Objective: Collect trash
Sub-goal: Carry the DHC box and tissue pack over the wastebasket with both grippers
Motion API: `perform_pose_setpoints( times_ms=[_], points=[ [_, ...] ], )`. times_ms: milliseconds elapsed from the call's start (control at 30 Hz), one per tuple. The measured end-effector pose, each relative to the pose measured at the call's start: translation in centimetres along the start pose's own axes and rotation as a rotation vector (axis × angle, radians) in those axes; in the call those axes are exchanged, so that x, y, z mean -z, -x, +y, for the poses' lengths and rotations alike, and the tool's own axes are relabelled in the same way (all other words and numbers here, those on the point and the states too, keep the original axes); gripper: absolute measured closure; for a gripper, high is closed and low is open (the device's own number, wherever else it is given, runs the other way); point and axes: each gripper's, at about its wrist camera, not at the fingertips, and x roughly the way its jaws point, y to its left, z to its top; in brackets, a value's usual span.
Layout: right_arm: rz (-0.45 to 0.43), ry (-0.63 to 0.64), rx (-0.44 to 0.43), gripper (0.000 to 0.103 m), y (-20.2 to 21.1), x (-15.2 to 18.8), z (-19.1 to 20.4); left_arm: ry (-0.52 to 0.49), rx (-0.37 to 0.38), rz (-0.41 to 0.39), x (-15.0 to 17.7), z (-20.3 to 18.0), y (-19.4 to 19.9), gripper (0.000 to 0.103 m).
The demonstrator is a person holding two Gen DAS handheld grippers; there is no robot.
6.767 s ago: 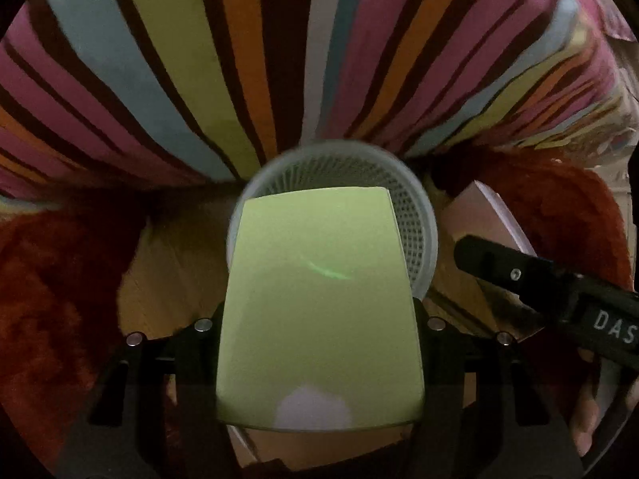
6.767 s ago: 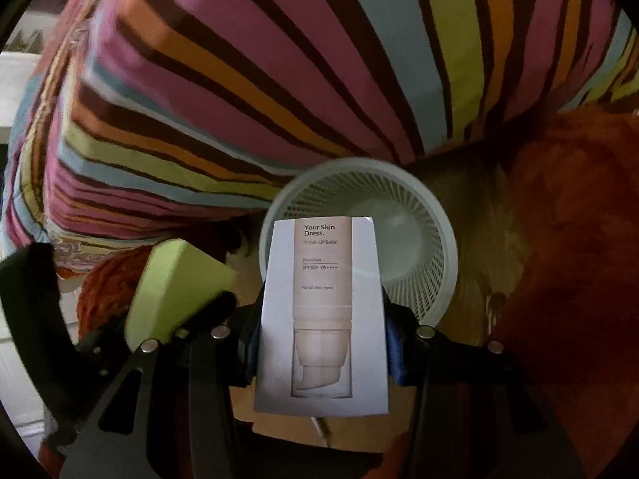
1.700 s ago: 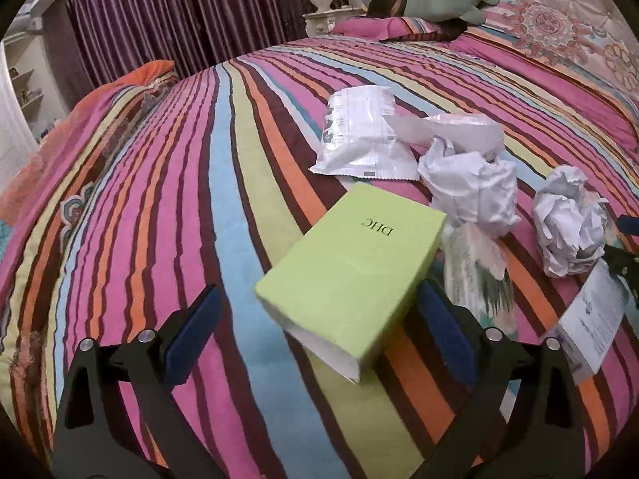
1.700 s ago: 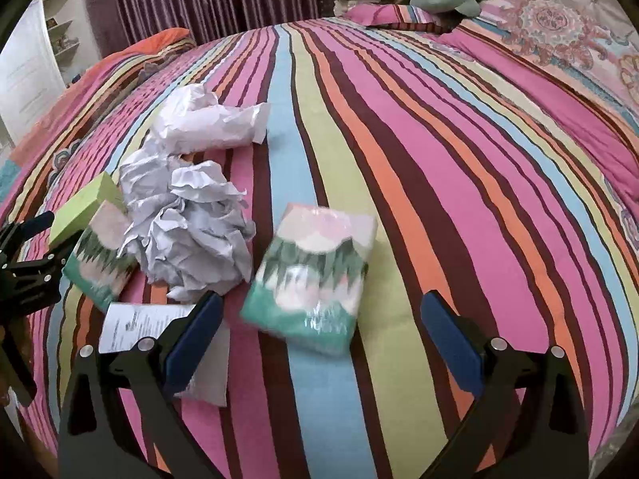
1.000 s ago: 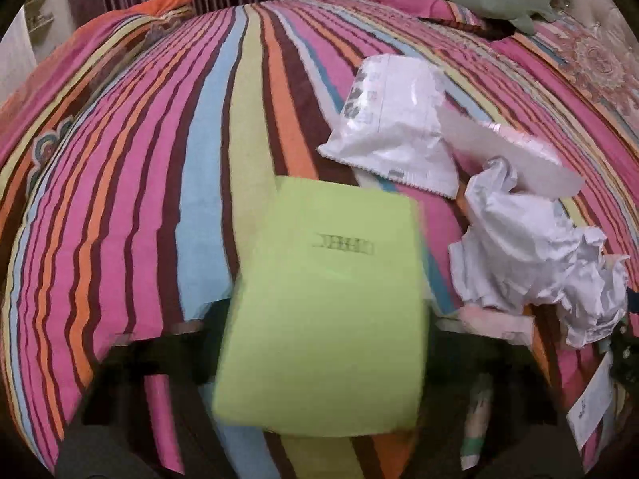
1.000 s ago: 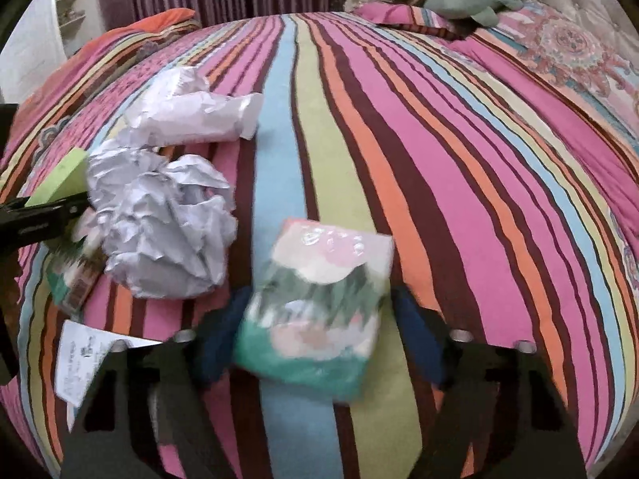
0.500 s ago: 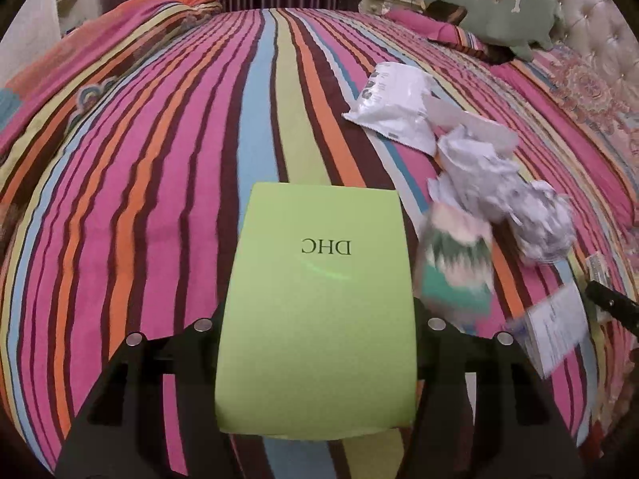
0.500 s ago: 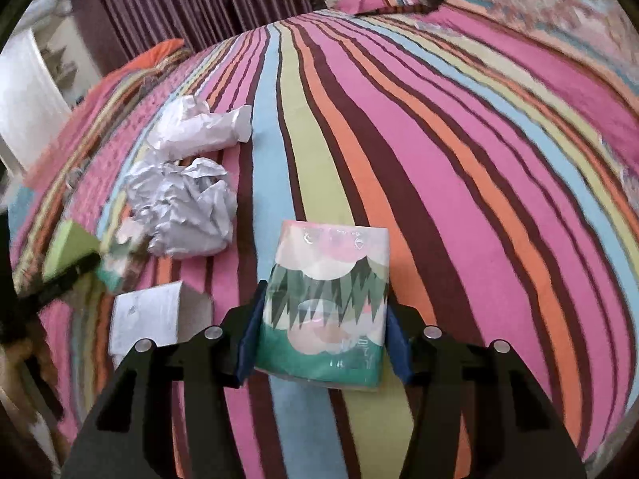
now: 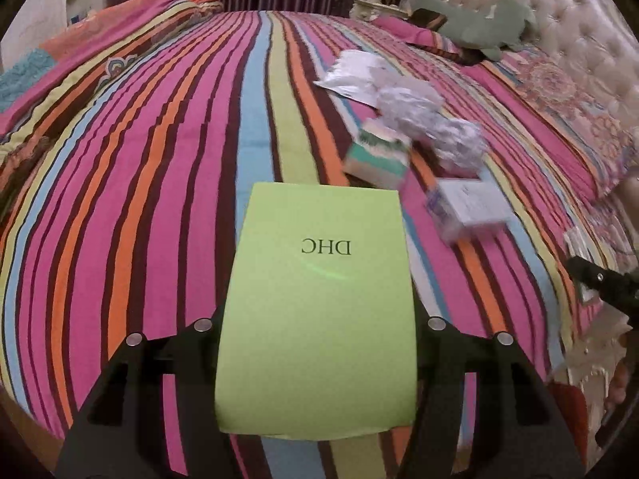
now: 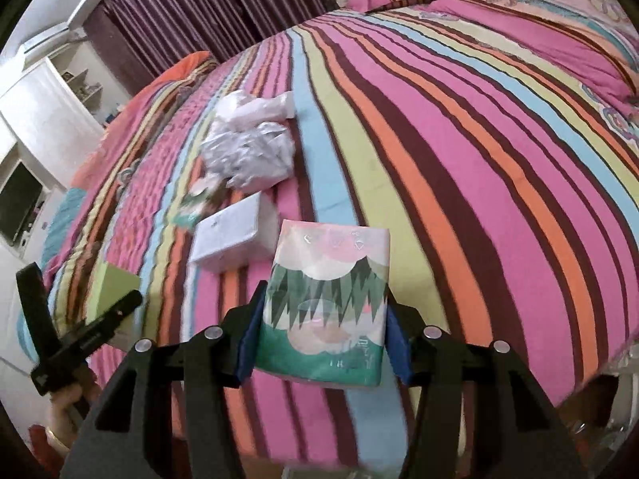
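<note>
My left gripper [image 9: 315,319] clamps flat lime-green cardboard box [image 9: 315,303]. My right gripper [image 10: 323,343] clamps green-pink plastic tissue pack [image 10: 325,307], jaws just closed, above striped bedspread [image 10: 459,159].

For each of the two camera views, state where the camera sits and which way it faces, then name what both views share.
Left wrist: on the left gripper, facing across the striped bed toward the headboard; fingers clamp the green DHC box.
Right wrist: on the right gripper, facing the curtains; holds the tissue pack.
Shared: crumpled paper, white box.
</note>
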Motion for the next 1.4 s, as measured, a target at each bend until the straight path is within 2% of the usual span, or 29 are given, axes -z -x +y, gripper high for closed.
perform_pose_setpoints(
  times_ms=[300, 433, 567, 767, 1067, 1400],
  points=[
    [0.024, 0.017, -0.078, 0.053, 3.8, 5.5, 1.7, -0.041, 0.054, -0.006, 6.9, -3.0, 5.1, 0.046],
    [0.05, 0.02, -0.104, 0.053, 4.6, 7.7, 2.2, -0.044, 0.098, 0.02, 9.9, -4.4, 6.4, 0.046],
    [0.092, 0.035, -0.109, 0.053, 4.8, 9.7, 2.7, -0.061, 0.152, 0.078, 12.9, -5.9, 6.9, 0.046],
    [0.176, 0.022, -0.107, 0.053, 4.3, 13.0, 2.8, -0.057, 0.175, 0.186, 16.9, -7.2, 6.0, 0.046],
    [0.345, -0.085, -0.082, 0.053, 2.0, 17.4, 0.6, -0.069, 0.163, 0.387, 21.7, -8.7, 2.8, 0.046],
    [0.49, -0.1, -0.003, 0.053, -0.3, 20.0, -0.6, -0.074, 0.13, 0.593, 24.3, -9.5, -1.2, 0.046]
  ],
)
